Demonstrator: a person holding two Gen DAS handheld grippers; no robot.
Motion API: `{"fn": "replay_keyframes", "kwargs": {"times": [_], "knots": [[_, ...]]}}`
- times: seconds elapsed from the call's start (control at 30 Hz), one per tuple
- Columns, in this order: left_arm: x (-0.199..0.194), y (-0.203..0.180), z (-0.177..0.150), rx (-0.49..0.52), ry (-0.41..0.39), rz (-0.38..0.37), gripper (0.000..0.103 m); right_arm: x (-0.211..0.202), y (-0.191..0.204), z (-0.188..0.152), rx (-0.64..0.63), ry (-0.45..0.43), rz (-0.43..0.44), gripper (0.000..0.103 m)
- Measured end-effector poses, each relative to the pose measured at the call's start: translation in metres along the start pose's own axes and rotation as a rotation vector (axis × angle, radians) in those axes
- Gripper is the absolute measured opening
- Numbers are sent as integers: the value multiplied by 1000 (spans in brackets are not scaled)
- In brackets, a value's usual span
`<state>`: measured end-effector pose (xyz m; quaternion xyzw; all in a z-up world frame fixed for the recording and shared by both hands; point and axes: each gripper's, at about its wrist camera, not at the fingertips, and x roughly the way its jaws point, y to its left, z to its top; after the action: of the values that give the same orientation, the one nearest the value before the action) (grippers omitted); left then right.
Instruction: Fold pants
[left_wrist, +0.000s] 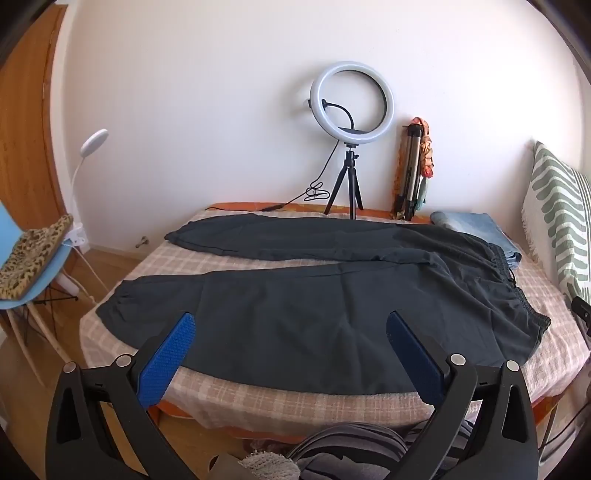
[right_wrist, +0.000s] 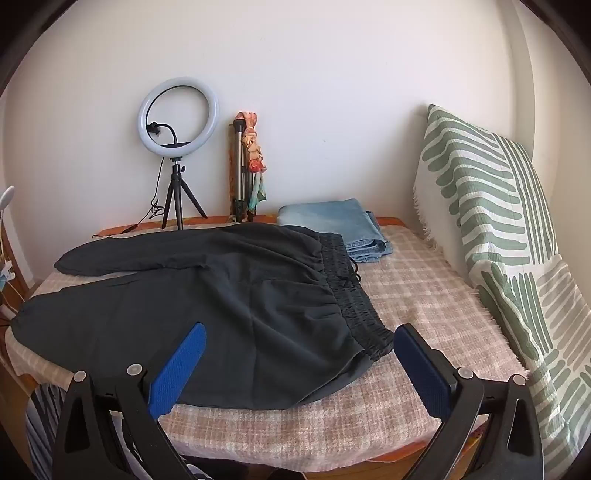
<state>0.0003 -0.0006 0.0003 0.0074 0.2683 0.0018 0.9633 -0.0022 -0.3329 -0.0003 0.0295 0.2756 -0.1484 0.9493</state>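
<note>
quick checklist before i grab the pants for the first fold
1. Pants spread flat on the bed: ok.
2. Both legs laid out, apart: ok.
3. Left hand-held gripper open, empty: ok.
4. Right hand-held gripper open, empty, near the waistband: ok.
5. Folded jeans clear of the pants: not ok, they meet at the waistband.
6. Drawstring tucked away: not ok, it lies loose.

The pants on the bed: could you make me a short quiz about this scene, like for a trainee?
1. True or false: the pants are already folded.
2. What lies beyond the waistband: A ring light, B folded jeans, C pillow?
3. Fill in: both the left gripper and right gripper are ____.

Key: 1 false, they lie flat with legs spread. 2 B, the jeans. 3 open.
</note>
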Motion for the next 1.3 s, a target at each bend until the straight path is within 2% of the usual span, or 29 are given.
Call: {"fn": "replay_keyframes", "kwargs": {"times": [0.37, 1.3], "knots": [[-2, 6, 2, -49, -4, 5, 103, -3, 5, 1, 9, -7, 15, 103], [-6, -1, 5, -37, -9, -32, 103, -1, 2, -1, -8, 6, 31, 103]]}}
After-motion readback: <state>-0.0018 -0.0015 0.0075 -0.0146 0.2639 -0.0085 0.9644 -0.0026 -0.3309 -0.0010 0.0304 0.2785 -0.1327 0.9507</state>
